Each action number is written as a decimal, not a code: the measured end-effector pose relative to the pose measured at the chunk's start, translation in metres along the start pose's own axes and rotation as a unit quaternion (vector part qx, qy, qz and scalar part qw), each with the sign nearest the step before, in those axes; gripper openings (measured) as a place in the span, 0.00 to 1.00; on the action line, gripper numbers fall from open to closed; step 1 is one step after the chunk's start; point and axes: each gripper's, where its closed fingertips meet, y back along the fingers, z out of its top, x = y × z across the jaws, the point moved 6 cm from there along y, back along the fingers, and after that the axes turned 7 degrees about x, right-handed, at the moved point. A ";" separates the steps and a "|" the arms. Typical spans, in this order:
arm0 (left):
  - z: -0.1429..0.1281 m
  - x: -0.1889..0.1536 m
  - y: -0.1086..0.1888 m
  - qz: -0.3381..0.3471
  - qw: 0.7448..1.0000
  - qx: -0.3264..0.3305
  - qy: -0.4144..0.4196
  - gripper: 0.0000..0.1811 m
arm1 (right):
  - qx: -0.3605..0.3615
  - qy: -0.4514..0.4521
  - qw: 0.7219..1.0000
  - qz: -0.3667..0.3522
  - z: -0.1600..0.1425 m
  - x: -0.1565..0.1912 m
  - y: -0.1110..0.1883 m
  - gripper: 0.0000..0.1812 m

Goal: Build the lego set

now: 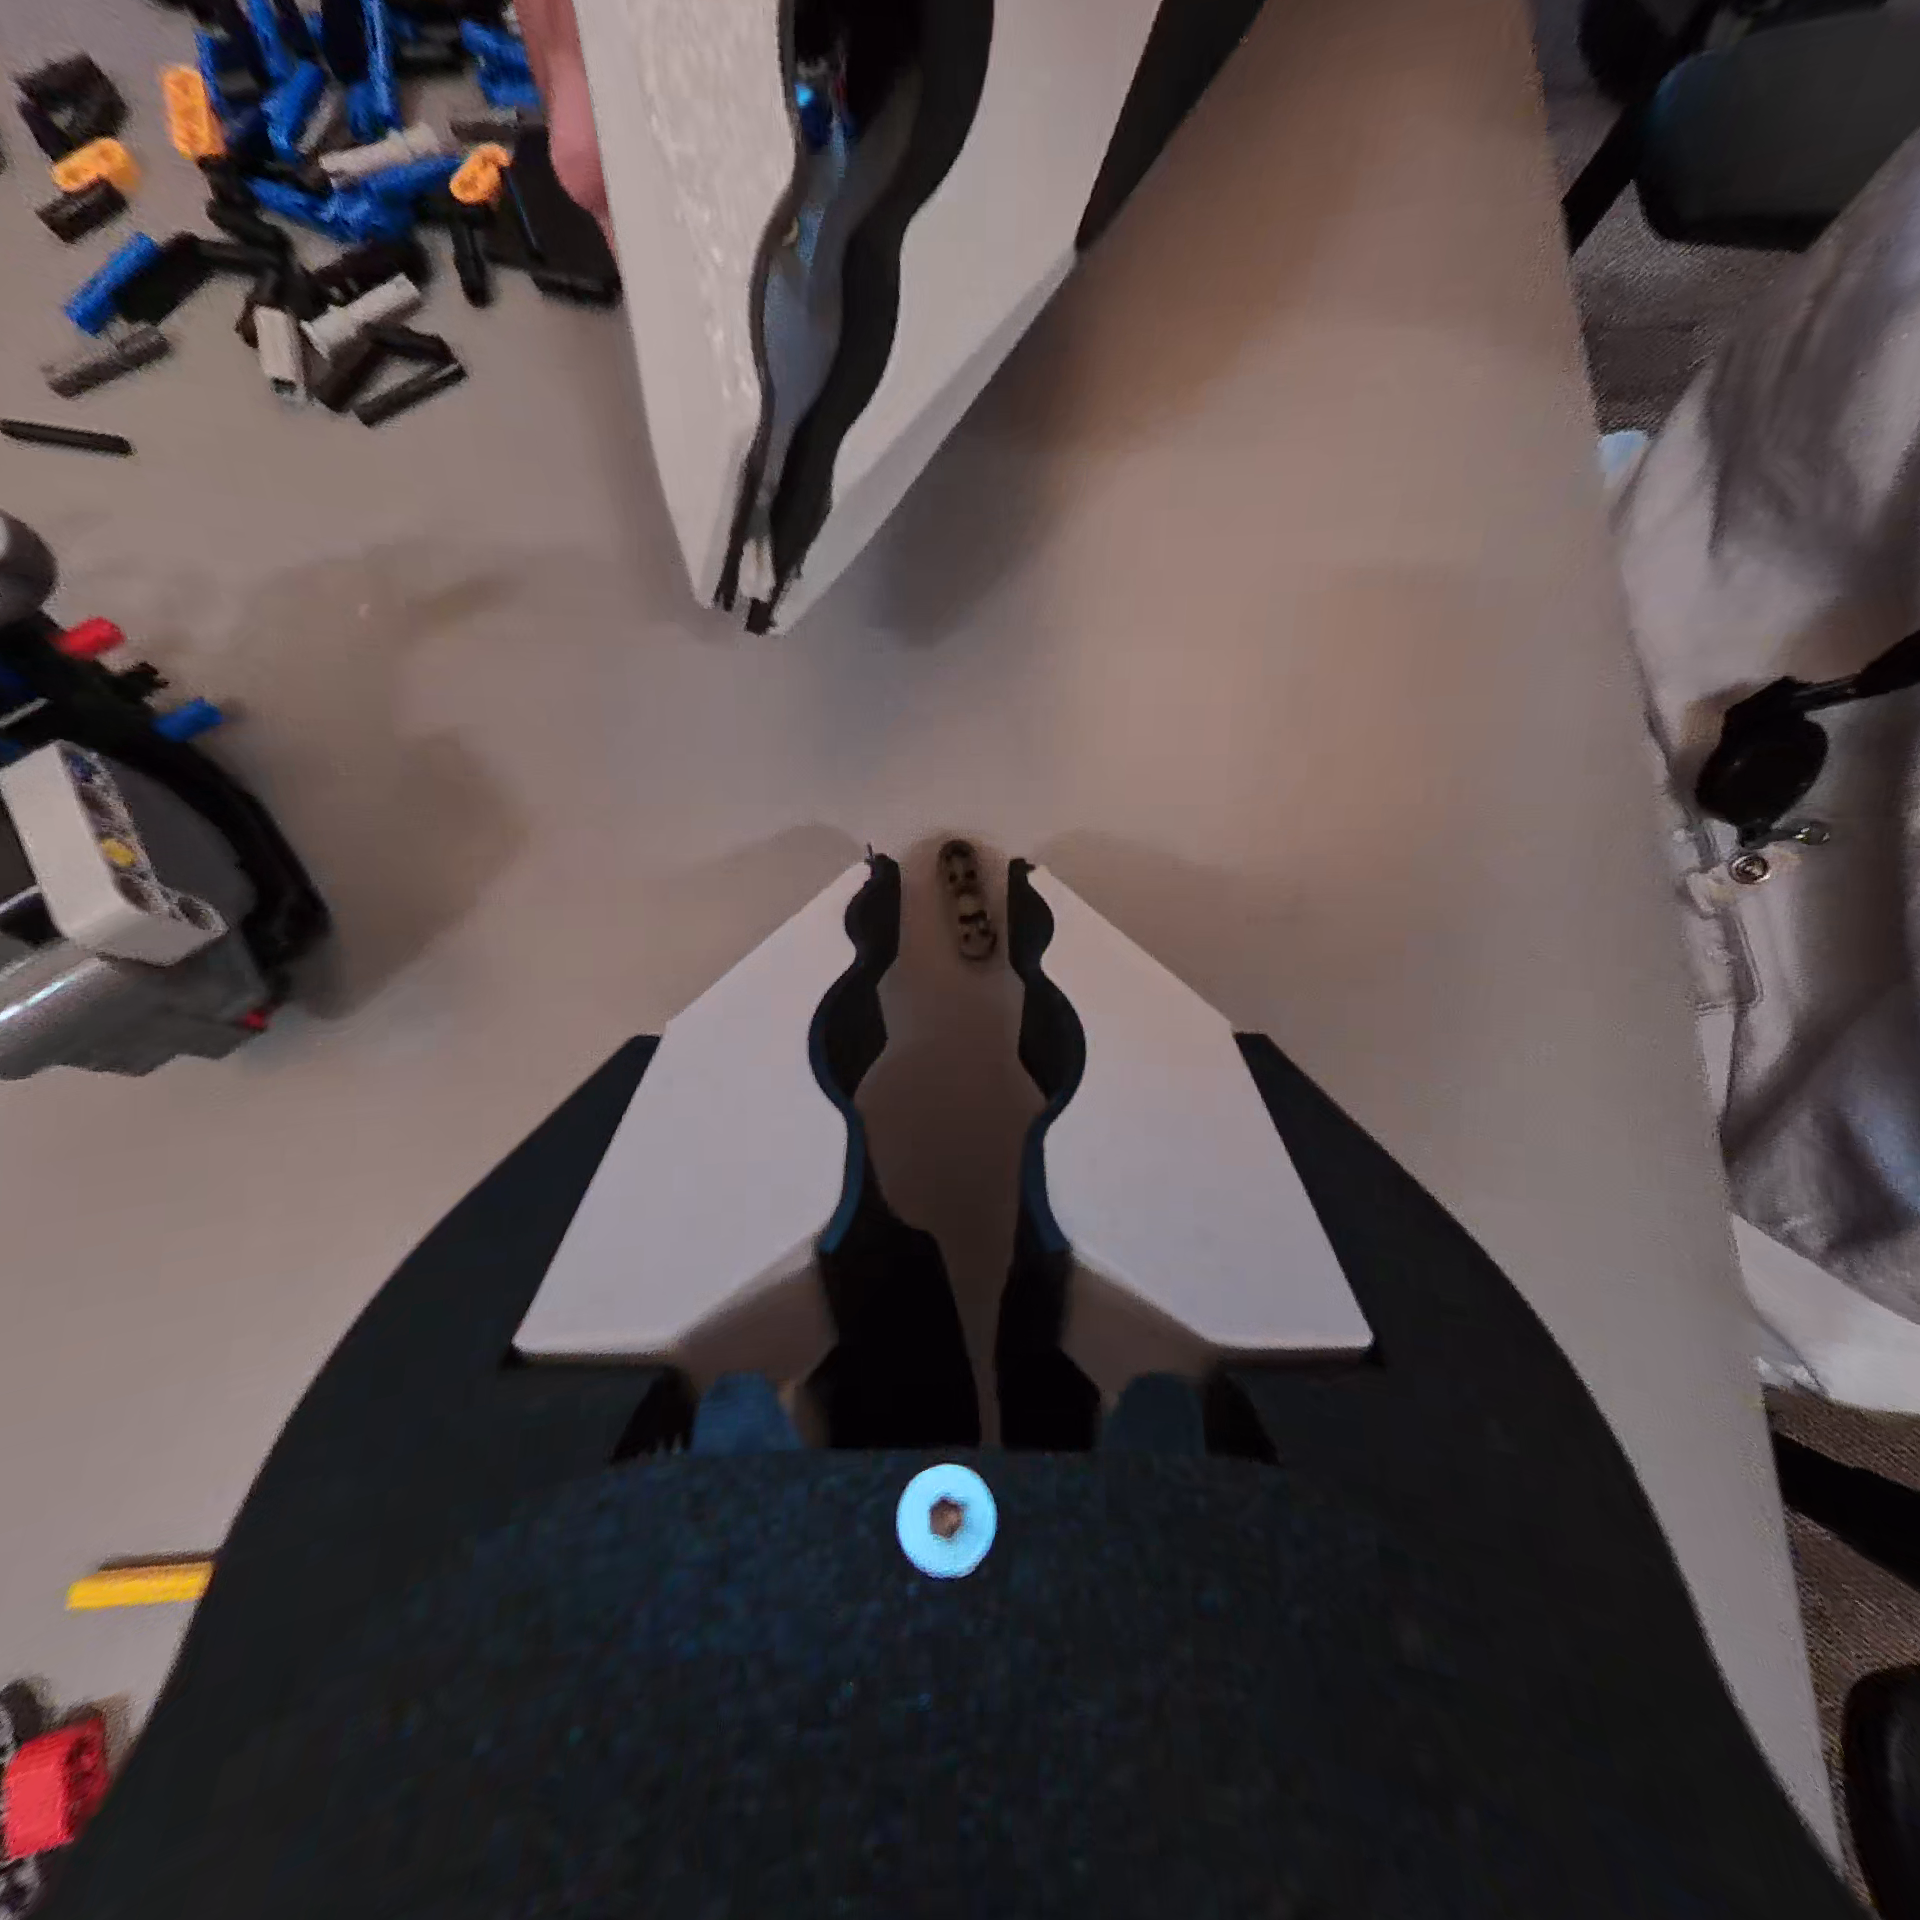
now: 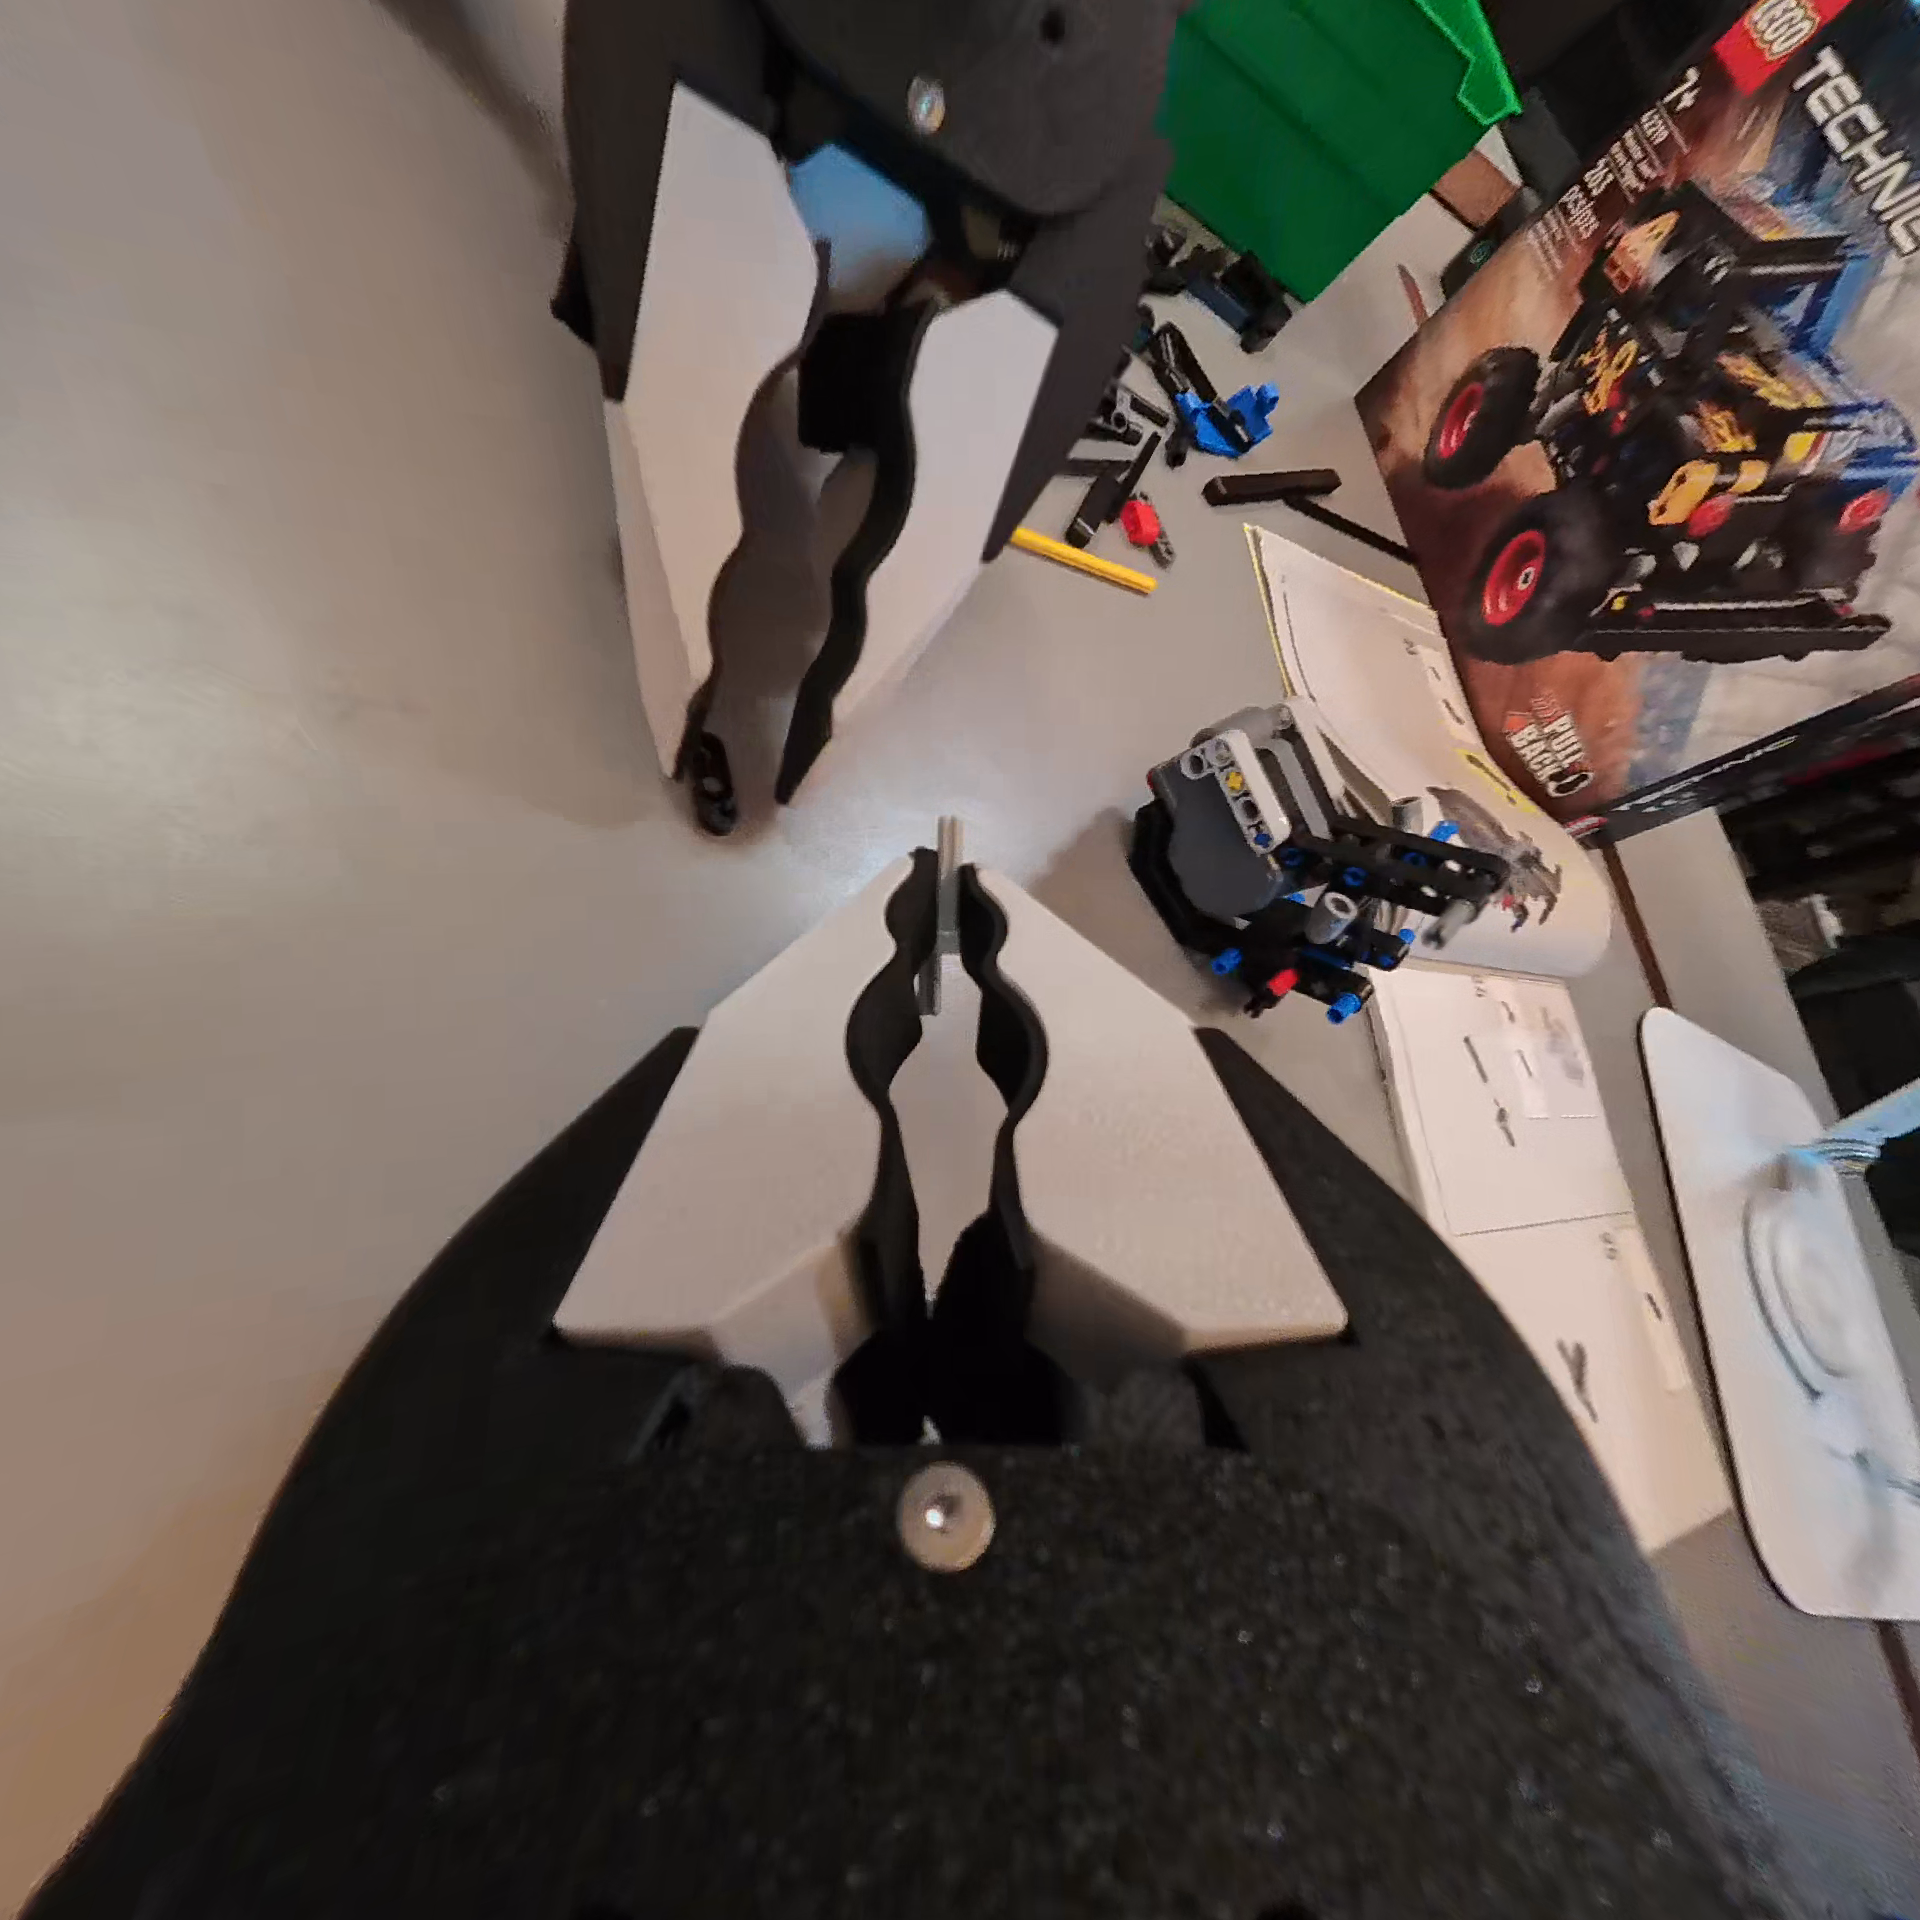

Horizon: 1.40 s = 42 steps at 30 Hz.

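My left gripper (image 1: pixel 951 868) is open, tips down at the table, with a small black lego piece (image 1: pixel 966 902) lying between its fingertips with a gap on each side. In the right wrist view the left gripper (image 2: pixel 738 784) shows the same black piece (image 2: pixel 713 795) by one fingertip. My right gripper (image 2: pixel 940 868) is shut on a thin grey lego piece (image 2: pixel 948 920) that stands upright between the pads. The right gripper also shows in the left wrist view (image 1: pixel 753 613), close in front of my left one. A part-built grey, black and blue model (image 2: pixel 1299 862) stands to the right.
A pile of blue, black, orange and grey pieces (image 1: pixel 312 208) lies at the far left. The model (image 1: pixel 125 862) is at the left edge. An open instruction booklet (image 2: pixel 1507 1101), the lego box (image 2: pixel 1662 416), a green bin (image 2: pixel 1320 135) and loose pieces (image 2: pixel 1143 488) are to the right. Some 6 cm of space lies between my two pairs of fingers.
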 end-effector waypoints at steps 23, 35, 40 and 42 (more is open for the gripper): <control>0.034 -0.002 0.034 0.151 0.959 -0.216 -0.109 0.03 | -0.134 -0.112 0.973 0.152 0.007 0.000 0.012 0.02; 0.035 -0.004 0.034 0.101 0.963 -0.236 -0.077 0.03 | -0.131 -0.084 0.983 0.102 0.010 -0.003 0.012 0.02; 0.036 -0.004 0.035 0.090 0.962 -0.249 -0.069 0.03 | -0.122 -0.073 0.985 0.098 0.010 -0.001 0.011 0.02; 0.036 -0.004 0.037 0.092 0.961 -0.252 -0.069 0.03 | -0.124 -0.072 0.984 0.101 0.010 0.000 0.011 0.02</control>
